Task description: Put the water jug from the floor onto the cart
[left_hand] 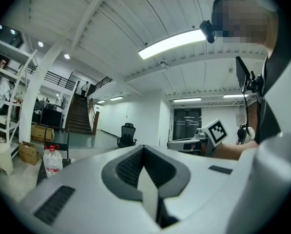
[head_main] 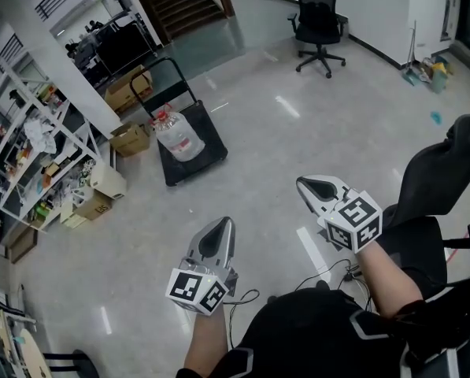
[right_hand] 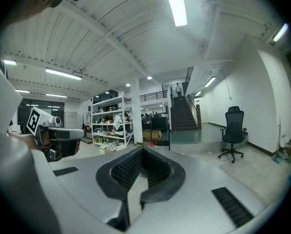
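The clear water jug (head_main: 178, 136) with a red cap stands upright on the black platform cart (head_main: 211, 157) at the upper left of the head view. The jug (left_hand: 51, 161) also shows small at the left of the left gripper view. Both grippers hang near the person's body, well short of the cart. My left gripper (head_main: 219, 228) is shut with nothing in it, and its jaws (left_hand: 144, 152) meet along a line. My right gripper (head_main: 309, 186) is likewise shut and empty, with its dark pads (right_hand: 141, 155) pressed together.
White shelving (head_main: 30, 148) full of clutter lines the left wall, with cardboard boxes (head_main: 128, 89) beside the cart. An office chair (head_main: 320, 22) stands at the back and another black chair (head_main: 443, 179) close on the right. Stairs (head_main: 179, 2) rise at the top.
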Action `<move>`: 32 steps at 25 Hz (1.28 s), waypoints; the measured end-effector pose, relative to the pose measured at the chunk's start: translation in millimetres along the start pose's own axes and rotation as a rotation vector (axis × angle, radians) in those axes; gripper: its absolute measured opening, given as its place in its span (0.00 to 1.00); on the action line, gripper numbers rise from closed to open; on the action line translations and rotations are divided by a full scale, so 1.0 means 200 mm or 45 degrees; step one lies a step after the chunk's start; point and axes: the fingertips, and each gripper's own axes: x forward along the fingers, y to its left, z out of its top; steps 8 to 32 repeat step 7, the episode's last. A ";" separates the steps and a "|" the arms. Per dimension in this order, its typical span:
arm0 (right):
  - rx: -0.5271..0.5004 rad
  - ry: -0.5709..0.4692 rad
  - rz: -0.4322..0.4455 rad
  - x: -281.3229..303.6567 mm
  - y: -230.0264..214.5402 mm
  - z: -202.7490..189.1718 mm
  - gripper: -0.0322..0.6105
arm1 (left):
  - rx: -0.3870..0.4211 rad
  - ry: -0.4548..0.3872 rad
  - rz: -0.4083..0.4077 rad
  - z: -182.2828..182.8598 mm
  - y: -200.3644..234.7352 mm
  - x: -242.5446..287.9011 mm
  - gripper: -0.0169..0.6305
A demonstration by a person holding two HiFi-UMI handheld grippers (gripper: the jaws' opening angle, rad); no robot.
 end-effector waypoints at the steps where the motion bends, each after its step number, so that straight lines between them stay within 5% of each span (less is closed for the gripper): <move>1: 0.003 -0.003 0.000 -0.01 0.00 0.00 0.05 | 0.013 0.006 -0.007 0.00 -0.02 0.00 0.01; 32: 0.009 -0.010 0.002 -0.05 -0.04 0.00 0.05 | 0.025 0.015 -0.006 -0.02 -0.07 0.01 0.01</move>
